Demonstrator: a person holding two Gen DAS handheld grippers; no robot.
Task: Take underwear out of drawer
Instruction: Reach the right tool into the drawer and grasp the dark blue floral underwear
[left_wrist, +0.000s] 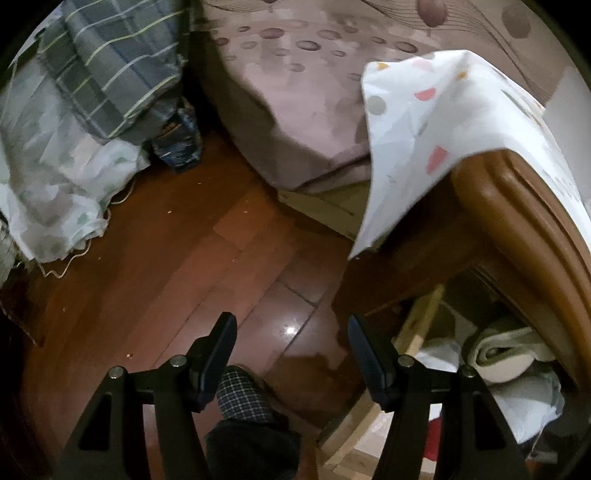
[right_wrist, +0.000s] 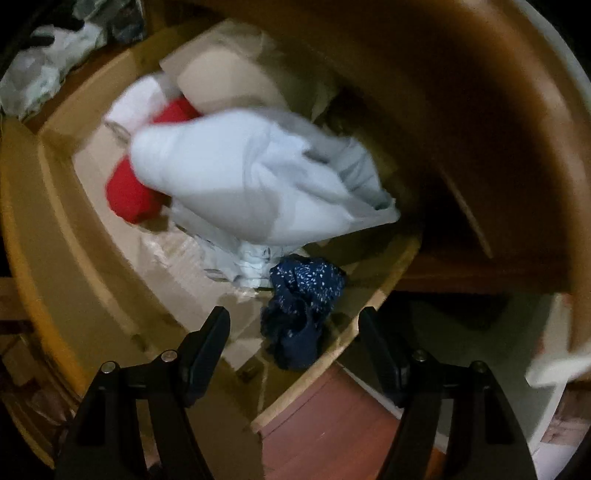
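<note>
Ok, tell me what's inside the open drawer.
The drawer holds a pale blue-white bundle lying over something red, cardboard behind, and navy speckled underwear at the near corner. Whatever lies beneath the bundle is covered.

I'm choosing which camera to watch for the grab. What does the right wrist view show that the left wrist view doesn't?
Only the right wrist view shows the dark blue speckled underwear at the drawer's near edge, lying ahead between the open right gripper's fingers.

Only the left wrist view shows the wooden floor, the bed, the patterned cloth draped over the cabinet, and the open left gripper above the floor.

Both show the open drawer with a white garment and something red inside.
</note>
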